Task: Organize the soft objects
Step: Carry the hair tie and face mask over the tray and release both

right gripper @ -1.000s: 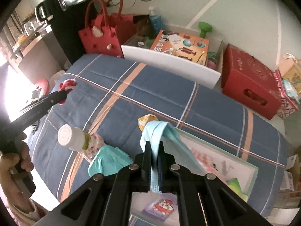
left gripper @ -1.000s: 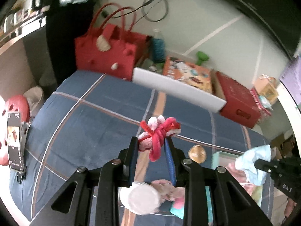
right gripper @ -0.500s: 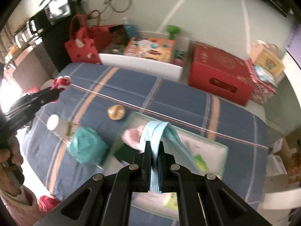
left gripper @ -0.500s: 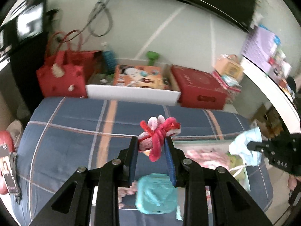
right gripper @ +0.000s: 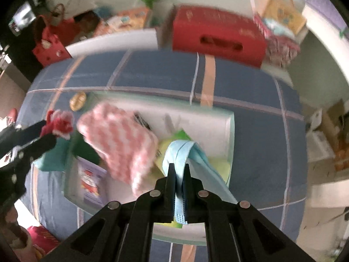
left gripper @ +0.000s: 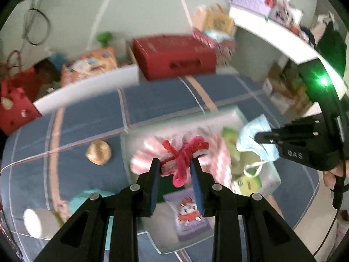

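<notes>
Blue plaid bed now shows both grippers, seemingly above the tray [right gripper: 231,131]: left fingers [left gripper: 155,170] clamp red yarn [left gripper: 185,152], right fingers [right gripper: 170,174] pinch mask [right gripper: 181,150]

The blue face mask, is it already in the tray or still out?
Still out: the face mask hangs clamped in the right gripper above the tray.
</notes>
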Action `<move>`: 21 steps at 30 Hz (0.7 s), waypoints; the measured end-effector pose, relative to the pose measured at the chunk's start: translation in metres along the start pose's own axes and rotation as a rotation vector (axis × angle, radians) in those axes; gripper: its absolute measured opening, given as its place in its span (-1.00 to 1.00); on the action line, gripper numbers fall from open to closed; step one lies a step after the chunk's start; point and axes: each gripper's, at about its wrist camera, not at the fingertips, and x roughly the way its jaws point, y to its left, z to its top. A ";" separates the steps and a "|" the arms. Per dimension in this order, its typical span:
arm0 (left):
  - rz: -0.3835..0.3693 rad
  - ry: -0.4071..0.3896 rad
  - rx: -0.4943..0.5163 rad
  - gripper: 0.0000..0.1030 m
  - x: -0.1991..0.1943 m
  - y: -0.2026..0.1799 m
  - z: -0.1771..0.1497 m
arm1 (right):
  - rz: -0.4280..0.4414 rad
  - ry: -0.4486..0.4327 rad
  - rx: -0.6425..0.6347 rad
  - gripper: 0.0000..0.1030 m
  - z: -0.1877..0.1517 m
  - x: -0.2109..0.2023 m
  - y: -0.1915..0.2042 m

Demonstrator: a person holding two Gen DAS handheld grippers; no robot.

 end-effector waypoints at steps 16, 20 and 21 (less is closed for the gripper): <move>0.002 0.196 -0.007 -0.44 0.070 -0.009 -0.020 | 0.031 0.074 0.044 -0.90 -0.019 0.048 -0.014; -0.019 0.192 -0.014 -0.06 0.063 -0.009 -0.018 | 0.024 0.076 0.029 -0.87 -0.016 0.043 -0.011; -0.015 0.190 -0.012 0.06 0.060 -0.010 -0.018 | 0.021 0.074 0.025 -0.86 -0.016 0.040 -0.010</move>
